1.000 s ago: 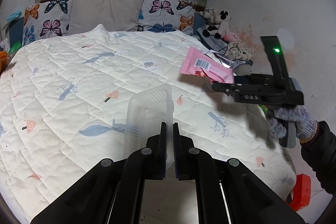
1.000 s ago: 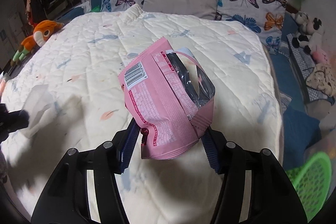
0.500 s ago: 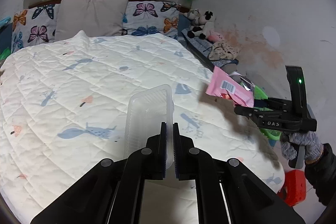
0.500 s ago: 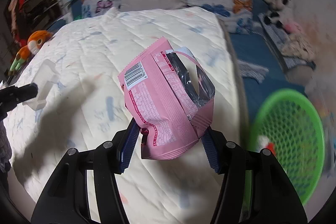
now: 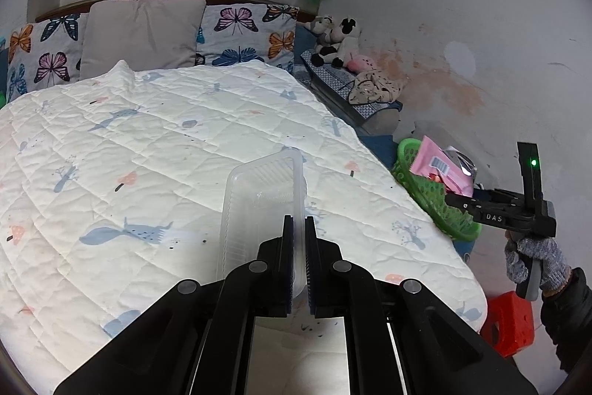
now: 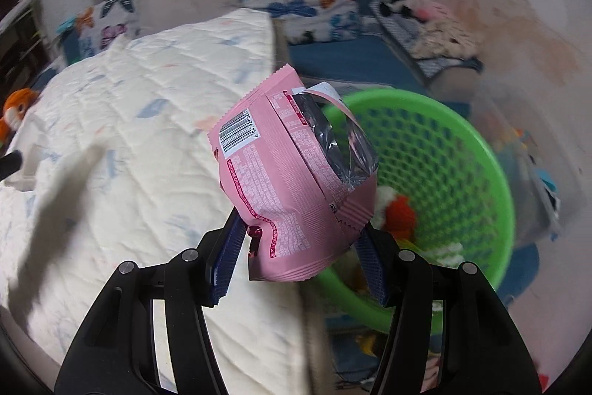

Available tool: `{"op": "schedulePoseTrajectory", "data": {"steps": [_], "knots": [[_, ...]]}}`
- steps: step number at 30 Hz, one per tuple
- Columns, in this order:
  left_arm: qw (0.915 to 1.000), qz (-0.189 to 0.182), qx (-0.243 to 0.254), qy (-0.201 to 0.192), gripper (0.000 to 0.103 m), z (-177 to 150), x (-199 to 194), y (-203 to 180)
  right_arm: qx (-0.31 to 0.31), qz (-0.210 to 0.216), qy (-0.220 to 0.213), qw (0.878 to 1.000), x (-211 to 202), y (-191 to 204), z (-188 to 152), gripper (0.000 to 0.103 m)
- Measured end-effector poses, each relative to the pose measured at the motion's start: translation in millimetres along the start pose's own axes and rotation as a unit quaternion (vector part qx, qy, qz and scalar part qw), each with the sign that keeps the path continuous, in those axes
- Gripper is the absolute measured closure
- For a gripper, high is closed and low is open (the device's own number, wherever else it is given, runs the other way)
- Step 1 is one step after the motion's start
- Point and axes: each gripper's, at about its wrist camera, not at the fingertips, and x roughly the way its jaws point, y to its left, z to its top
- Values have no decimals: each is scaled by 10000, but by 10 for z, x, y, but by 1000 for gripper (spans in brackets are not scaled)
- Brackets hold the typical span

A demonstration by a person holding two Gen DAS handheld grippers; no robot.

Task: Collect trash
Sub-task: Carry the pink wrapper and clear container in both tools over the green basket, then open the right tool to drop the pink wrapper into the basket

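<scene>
My left gripper (image 5: 298, 228) is shut on the rim of a clear plastic tray (image 5: 259, 206) and holds it above the white quilted bed (image 5: 166, 143). My right gripper (image 6: 296, 243) is shut on an opened pink snack bag (image 6: 285, 173), held in the air over the near rim of a green mesh basket (image 6: 444, 150) beside the bed. The basket holds some red and white trash (image 6: 397, 210). In the left wrist view the right gripper (image 5: 458, 200) holds the pink bag (image 5: 440, 169) over the green basket (image 5: 433, 198).
Butterfly pillows (image 5: 240, 28) and a grey pillow (image 5: 140, 32) line the headboard. Plush toys (image 5: 336, 39) sit on a low bench by the stained wall. A red stool (image 5: 510, 321) stands on the floor. An orange plush (image 6: 14, 106) lies at the bed's far left.
My right gripper has carried the pink bag rightwards off the bed until it hangs over the green basket. My left gripper still holds the clear tray and has turned slightly right.
</scene>
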Motion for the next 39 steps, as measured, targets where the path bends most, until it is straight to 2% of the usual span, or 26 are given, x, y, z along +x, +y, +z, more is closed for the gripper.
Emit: {"op": "schedulePoseTrajectory", "data": {"steps": [9, 17, 32, 39], "knots": [[9999, -90, 95, -20, 97, 30, 7, -145, 506, -461, 119, 9976, -21, -531, -236, 45], [9998, -127, 146, -21, 97, 57, 19, -229, 744, -614, 261, 9950, 26, -735, -349, 45], [9995, -175, 258, 43, 97, 120, 123, -447, 972, -471, 214, 9939, 34, -880, -388, 38], [9988, -253, 404, 123, 97, 178, 264, -648, 1031, -257, 93, 9943, -20, -946, -391, 33]]}}
